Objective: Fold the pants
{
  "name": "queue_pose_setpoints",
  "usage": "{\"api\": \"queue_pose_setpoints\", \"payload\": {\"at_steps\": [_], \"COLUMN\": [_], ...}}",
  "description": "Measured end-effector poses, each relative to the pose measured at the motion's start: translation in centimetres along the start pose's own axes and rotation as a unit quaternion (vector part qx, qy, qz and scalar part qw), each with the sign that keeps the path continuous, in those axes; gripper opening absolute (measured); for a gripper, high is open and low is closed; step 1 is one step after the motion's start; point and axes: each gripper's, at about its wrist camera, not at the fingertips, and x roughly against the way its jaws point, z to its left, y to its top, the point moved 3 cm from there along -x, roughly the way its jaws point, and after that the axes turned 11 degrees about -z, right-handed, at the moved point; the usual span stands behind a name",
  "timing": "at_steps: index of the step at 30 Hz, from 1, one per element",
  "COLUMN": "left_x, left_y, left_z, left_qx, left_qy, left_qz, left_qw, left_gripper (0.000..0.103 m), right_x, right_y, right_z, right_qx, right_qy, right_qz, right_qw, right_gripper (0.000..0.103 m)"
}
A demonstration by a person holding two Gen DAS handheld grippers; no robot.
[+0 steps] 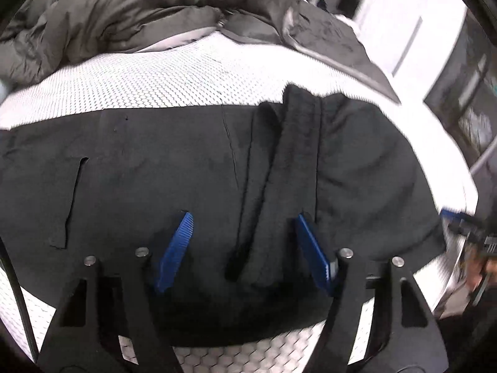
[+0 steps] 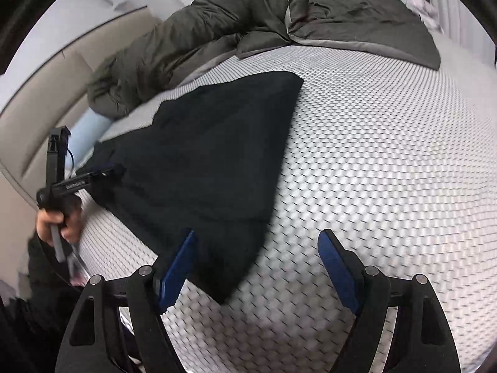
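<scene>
The left gripper (image 1: 243, 248) is wide open, its 2 blue fingers (image 1: 175, 250) hanging just over the black pants (image 1: 155, 171). It holds nothing. Between the fingers runs a thick folded ridge of cloth, from the bottom middle of the frame up to the top edge of the pants.

The right gripper (image 2: 257, 267) is open too and holds nothing. Its left finger sits over a pointed corner of the pants at the bottom middle of that frame. Its right finger is over the bare white bed cover (image 2: 372, 155).

The pants lie flat on the bed cover. In the left view they stretch from left to right across the middle. In the right view their long way runs from the bottom middle up toward the upper left.

They look soft, light and floppy, so they would likely sag when lifted. An edge or corner looks like the best place to pinch.

A gray blanket (image 1: 139, 6) is bunched up at the top of the frame, apart from the pants.
</scene>
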Motion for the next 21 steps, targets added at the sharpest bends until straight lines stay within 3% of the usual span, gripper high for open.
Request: {"api": "queue_pose_setpoints", "payload": {"at_steps": [7,9,13,16,17,18,19,21], "left_x": [-1.8,-3.3,-7.9,-11.7,-12.6,-13.5,-13.9,-14.2], "left_y": [3.9,6.0,8.6,9.2,9.4,9.6,9.5,9.8], "left_z": [-1.0,-1.4,-2.9,-3.2,-3.1,-3.2,-3.3,-3.9], "left_qx": [0.063,0.061,0.036,0.021,0.031,0.053,0.061,0.052], "left_qy": [-0.025,-0.019,-0.035,-0.017,-0.021,-0.045,-0.066,-0.068], "left_qz": [-0.003,-0.004,0.044,0.09,0.096,0.095,0.098,0.087], "left_qw": [0.9977,0.998,0.9978,0.9956,0.9947,0.9931,0.9911,0.9926], "left_gripper": [0.069,0.076,0.081,0.081,0.073,0.05,0.036,0.022], "right_x": [-3.8,-4.1,-4.1,-4.3,-4.5,-4.6,-4.6,-4.7], "right_y": [1.6,2.0,2.1,2.0,2.0,1.9,1.9,1.9], "right_z": [-0.3,-0.6,-1.2,-1.9,-2.1,-2.3,-2.5,-2.8], "right_qx": [-0.01,-0.019,-0.035,-0.041,-0.043,-0.043,-0.043,-0.046], "right_qy": [0.022,0.033,0.042,0.039,0.037,0.035,0.033,0.034], "right_qz": [-0.007,-0.009,-0.01,-0.007,-0.006,-0.003,-0.002,-0.002], "right_qw": [1.0,0.999,0.998,0.998,0.998,0.998,0.999,0.998], "right_gripper": [0.08,0.08,0.08,0.08,0.08,0.08,0.08,0.08]}}
